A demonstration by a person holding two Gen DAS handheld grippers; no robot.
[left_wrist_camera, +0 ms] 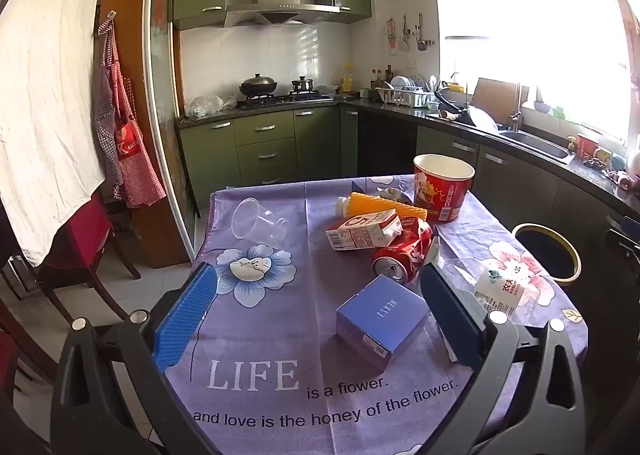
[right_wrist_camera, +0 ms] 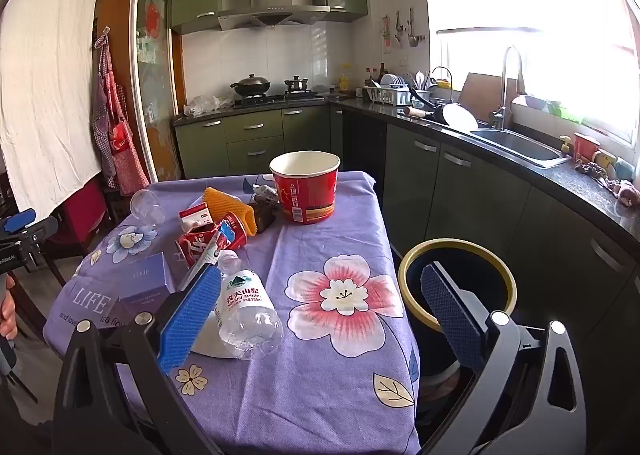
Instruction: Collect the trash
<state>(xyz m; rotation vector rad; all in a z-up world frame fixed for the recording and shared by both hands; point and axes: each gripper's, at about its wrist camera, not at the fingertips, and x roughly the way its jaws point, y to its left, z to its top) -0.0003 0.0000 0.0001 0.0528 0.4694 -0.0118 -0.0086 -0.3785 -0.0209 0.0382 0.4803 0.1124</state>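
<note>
Trash lies on a purple flowered tablecloth (left_wrist_camera: 256,335): a purple box (left_wrist_camera: 382,319), a crushed red can (left_wrist_camera: 400,257), a milk carton (left_wrist_camera: 362,231), a yellow bottle (left_wrist_camera: 380,205), a clear cup (left_wrist_camera: 258,223), a red paper bucket (left_wrist_camera: 442,187) and a clear water bottle (right_wrist_camera: 246,311). My left gripper (left_wrist_camera: 320,315) is open and empty above the table, the purple box between its fingers. My right gripper (right_wrist_camera: 320,311) is open and empty, its left finger beside the water bottle. A black bin with a yellow rim (right_wrist_camera: 458,279) stands right of the table.
Green kitchen cabinets (left_wrist_camera: 264,151) and a dark counter with a sink (right_wrist_camera: 516,143) run behind and to the right. A wooden chair (left_wrist_camera: 80,251) stands left of the table. The left gripper also shows at the far left of the right wrist view (right_wrist_camera: 20,227).
</note>
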